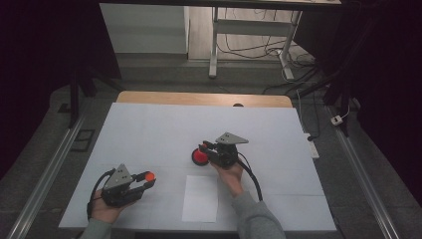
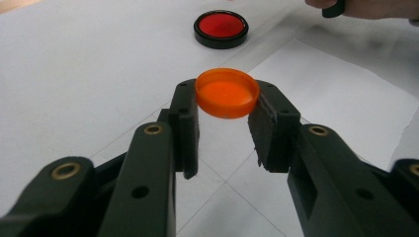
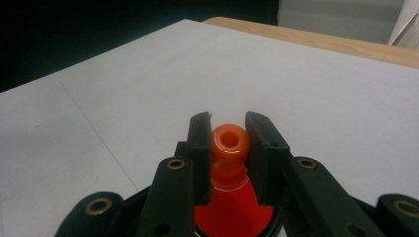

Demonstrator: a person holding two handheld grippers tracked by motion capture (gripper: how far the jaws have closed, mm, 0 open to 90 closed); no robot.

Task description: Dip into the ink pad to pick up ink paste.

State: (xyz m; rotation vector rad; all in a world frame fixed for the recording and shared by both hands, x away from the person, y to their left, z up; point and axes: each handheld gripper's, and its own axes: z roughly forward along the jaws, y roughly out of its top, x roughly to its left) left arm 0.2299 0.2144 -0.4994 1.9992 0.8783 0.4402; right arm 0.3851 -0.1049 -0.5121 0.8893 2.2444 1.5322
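Jaws of the left gripper [image 2: 225, 121] pinch a round orange plastic cap [image 2: 227, 92] above the table [image 1: 149, 134]; the right gripper [image 3: 227, 148] clamps the red funnel-shaped bottle's neck [image 3: 228, 140], steadying it for capping.

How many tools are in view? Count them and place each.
2. The left tool is at the near left of the table, shut on an orange cap; the right tool is near the middle, shut on an orange knob over a red disc.

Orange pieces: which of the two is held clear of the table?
The flat orange cap in the left gripper; the orange nozzle, pinched by the right gripper, tops a red cone on the table.
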